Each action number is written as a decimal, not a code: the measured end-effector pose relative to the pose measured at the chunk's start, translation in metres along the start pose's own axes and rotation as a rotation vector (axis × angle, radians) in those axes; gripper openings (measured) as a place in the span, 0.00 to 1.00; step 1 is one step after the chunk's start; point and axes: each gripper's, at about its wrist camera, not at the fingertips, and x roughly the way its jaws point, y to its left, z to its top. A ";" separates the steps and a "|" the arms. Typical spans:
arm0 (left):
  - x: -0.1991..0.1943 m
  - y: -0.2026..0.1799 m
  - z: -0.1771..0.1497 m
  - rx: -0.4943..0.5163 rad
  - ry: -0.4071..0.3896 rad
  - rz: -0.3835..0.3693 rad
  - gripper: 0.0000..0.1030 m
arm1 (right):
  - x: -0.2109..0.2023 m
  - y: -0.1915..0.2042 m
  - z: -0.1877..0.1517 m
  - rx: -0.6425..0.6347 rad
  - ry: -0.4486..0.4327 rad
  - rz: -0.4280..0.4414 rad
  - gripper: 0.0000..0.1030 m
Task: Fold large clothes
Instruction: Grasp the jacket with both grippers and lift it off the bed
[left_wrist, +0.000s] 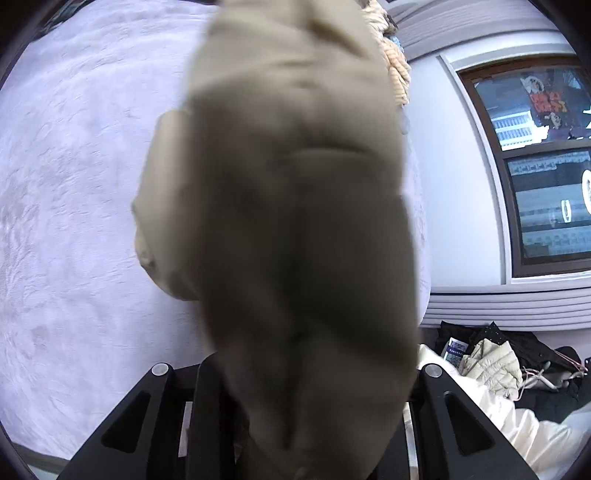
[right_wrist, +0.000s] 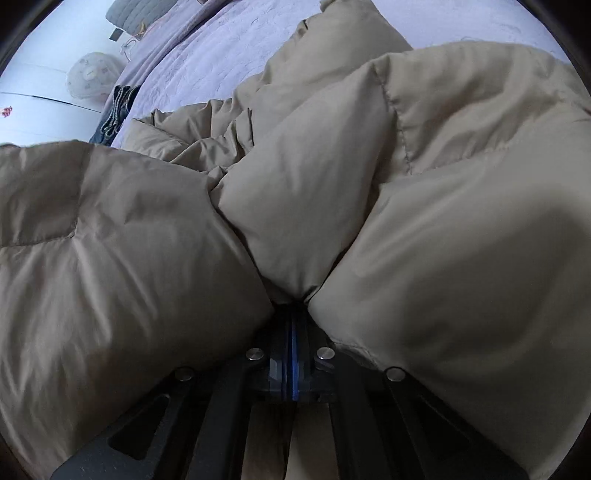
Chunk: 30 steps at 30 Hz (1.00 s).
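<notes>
Left claw (left_wrist: 295, 424): pinched a fold of the tan puffer jacket (left_wrist: 288, 221), which hung blurred toward 12 o'clock over the lilac bed (left_wrist: 74, 184).
Right claw (right_wrist: 293, 314): pressed together on a jacket seam; the jacket (right_wrist: 295, 203) lay bunched on the bed (right_wrist: 229, 55).
Jeans (right_wrist: 118, 107): at 10 o'clock.

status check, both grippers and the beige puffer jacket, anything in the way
Left hand-held gripper shut on beige puffer jacket, fabric hanging. Right hand-held gripper pinched shut on a fold. Jeans at bed edge, clear of it.
</notes>
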 end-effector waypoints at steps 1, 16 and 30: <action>0.008 -0.016 0.004 0.014 0.006 0.019 0.27 | 0.001 -0.005 0.002 0.014 0.009 0.027 0.00; 0.152 -0.108 0.051 0.088 0.281 -0.231 0.65 | -0.148 -0.146 -0.072 0.319 -0.203 0.256 0.03; 0.255 -0.172 0.070 0.277 0.274 -0.039 0.65 | -0.239 -0.113 -0.153 0.205 -0.344 0.306 0.80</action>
